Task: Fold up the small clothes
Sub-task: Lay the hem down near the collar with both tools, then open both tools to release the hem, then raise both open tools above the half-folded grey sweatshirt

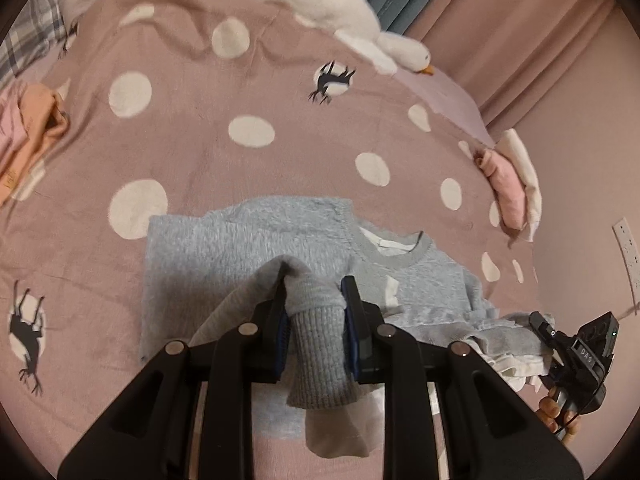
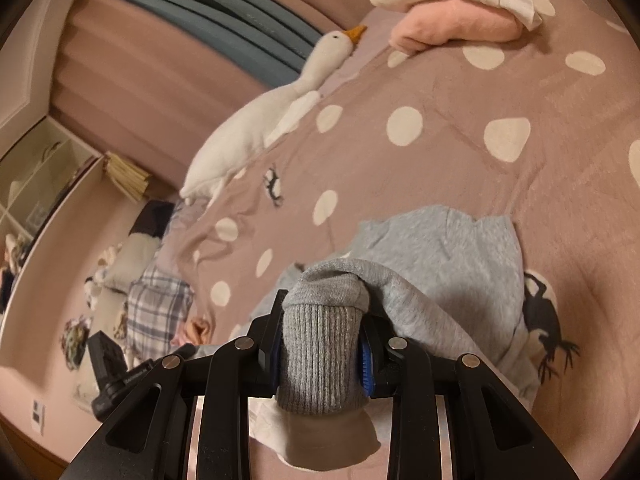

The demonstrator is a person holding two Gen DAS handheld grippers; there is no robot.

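A light grey sweatshirt (image 1: 224, 240) lies on the pink dotted bedspread (image 1: 180, 140), neck opening to the right in the left wrist view. My left gripper (image 1: 316, 280) is shut on a ribbed grey sleeve cuff (image 1: 320, 352), lifted over the garment's body. At the far right of that view, my right gripper (image 1: 538, 322) holds bunched grey and white cloth, with a hand below it. In the right wrist view, my right gripper (image 2: 324, 304) is shut on another ribbed cuff (image 2: 320, 356), the sweatshirt (image 2: 460, 248) spread beyond it. The left gripper (image 2: 182, 350) shows at the lower left.
A white plush goose (image 1: 360, 12) (image 2: 256, 120) lies along the bed's far edge by the curtains. Folded pink and cream clothes (image 1: 512, 176) (image 2: 452, 24) sit near one bed edge. Orange and pink clothes (image 1: 32, 128) lie at the left, plaid fabric (image 2: 156, 308) beyond.
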